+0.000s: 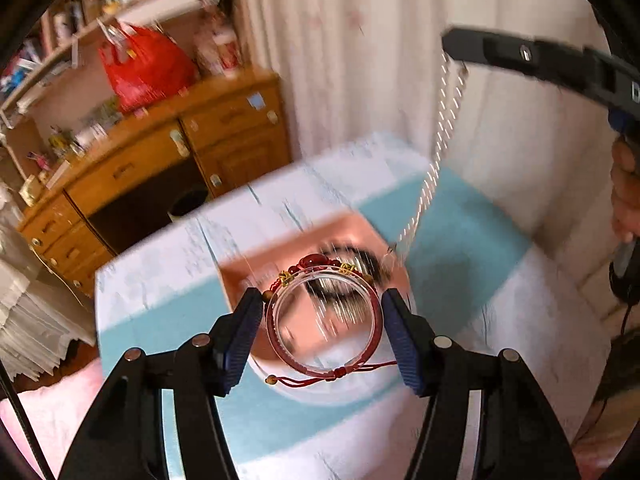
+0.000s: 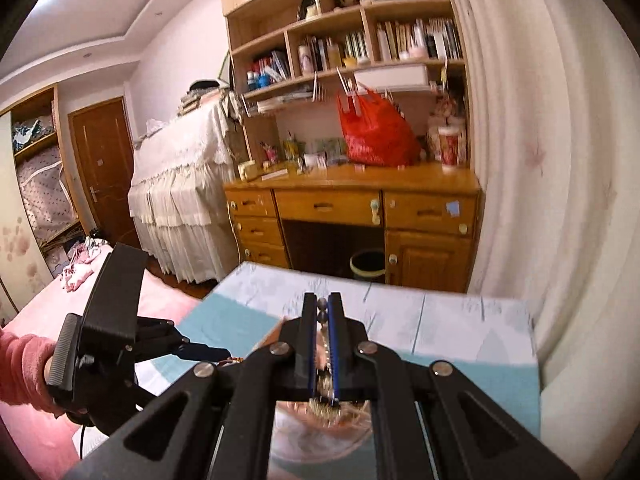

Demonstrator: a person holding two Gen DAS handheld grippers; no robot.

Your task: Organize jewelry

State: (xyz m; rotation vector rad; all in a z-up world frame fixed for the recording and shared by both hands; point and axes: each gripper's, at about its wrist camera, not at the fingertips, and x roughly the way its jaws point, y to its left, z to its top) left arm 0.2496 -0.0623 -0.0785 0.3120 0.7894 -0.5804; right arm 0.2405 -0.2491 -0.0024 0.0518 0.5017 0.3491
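Note:
My left gripper is shut on a clear bangle wound with a red cord bracelet, held above a pink jewelry box on the blue and white table. The box holds blurred jewelry. My right gripper is shut on a silver chain necklace; in the left wrist view that gripper is at the upper right and the chain hangs from it down to the box's right edge. The left gripper also shows in the right wrist view, at the left.
A wooden desk with drawers, a red bag and bookshelves stands behind the table. White curtains hang at the right. A pink bed lies at the left. A bin sits under the desk.

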